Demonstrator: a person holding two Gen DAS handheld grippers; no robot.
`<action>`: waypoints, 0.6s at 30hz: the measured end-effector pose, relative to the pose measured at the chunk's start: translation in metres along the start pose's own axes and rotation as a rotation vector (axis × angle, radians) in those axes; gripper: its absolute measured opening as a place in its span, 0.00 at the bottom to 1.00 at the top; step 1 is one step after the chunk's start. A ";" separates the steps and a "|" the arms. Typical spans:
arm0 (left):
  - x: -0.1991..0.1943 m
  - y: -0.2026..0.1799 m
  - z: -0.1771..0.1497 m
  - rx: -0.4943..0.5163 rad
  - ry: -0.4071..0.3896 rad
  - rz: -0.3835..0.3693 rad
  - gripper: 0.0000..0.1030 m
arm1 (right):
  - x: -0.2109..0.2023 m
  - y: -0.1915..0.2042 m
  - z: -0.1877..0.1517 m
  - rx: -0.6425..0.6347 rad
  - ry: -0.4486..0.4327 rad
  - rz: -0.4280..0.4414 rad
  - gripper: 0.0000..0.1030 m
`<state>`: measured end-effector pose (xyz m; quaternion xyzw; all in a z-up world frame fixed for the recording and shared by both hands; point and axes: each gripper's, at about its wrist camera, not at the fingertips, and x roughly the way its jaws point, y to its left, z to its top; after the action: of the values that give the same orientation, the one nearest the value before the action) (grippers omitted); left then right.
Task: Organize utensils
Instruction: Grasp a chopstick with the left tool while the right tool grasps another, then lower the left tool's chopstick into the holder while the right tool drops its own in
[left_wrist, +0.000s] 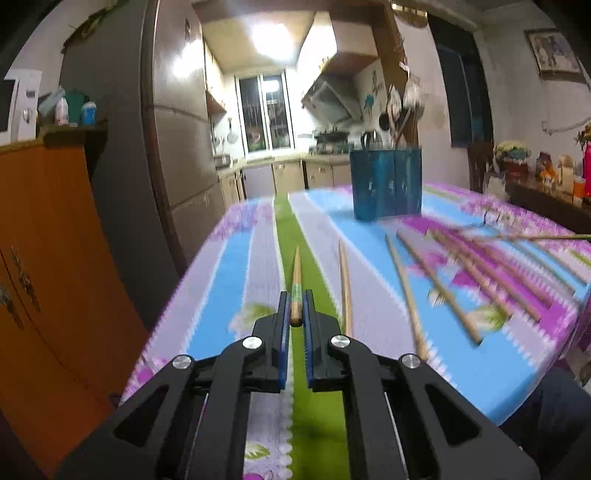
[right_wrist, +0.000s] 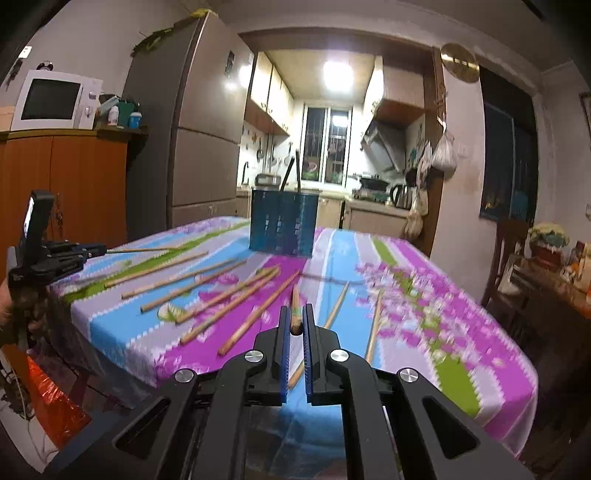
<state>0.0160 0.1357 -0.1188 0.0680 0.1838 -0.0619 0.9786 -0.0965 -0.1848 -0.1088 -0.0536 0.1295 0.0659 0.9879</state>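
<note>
Between each claw's blue pads a tapered wooden chopstick (left_wrist: 295, 284) is pinched — left gripper (left_wrist: 295, 314), right gripper (right_wrist: 295, 325) with its own chopstick (right_wrist: 295, 306) — while bare striped floral tablecloth (left_wrist: 258, 258) is left ahead up to the blue slatted utensil holder (left_wrist: 386, 182).

Past the floral tablecloth (right_wrist: 424, 295), tall refrigerator (right_wrist: 207, 122) at the kitchen doorway. Left of the refrigerator, white microwave (right_wrist: 55, 99) atop an orange wooden cabinet (right_wrist: 66, 177). Right of it, kettle (right_wrist: 400, 195) on the kitchen counter, barred window (right_wrist: 327, 144) behind.
</note>
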 end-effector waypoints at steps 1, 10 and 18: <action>-0.003 0.001 0.006 -0.001 -0.017 -0.002 0.05 | -0.002 -0.002 0.008 -0.006 -0.016 0.000 0.07; -0.016 -0.005 0.074 0.007 -0.175 -0.031 0.05 | 0.007 -0.026 0.073 -0.015 -0.104 0.064 0.07; -0.001 -0.012 0.128 -0.012 -0.225 -0.070 0.05 | 0.048 -0.057 0.120 0.025 -0.079 0.139 0.07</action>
<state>0.0581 0.1042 -0.0015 0.0485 0.0754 -0.1022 0.9907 -0.0120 -0.2210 -0.0014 -0.0296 0.0948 0.1348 0.9859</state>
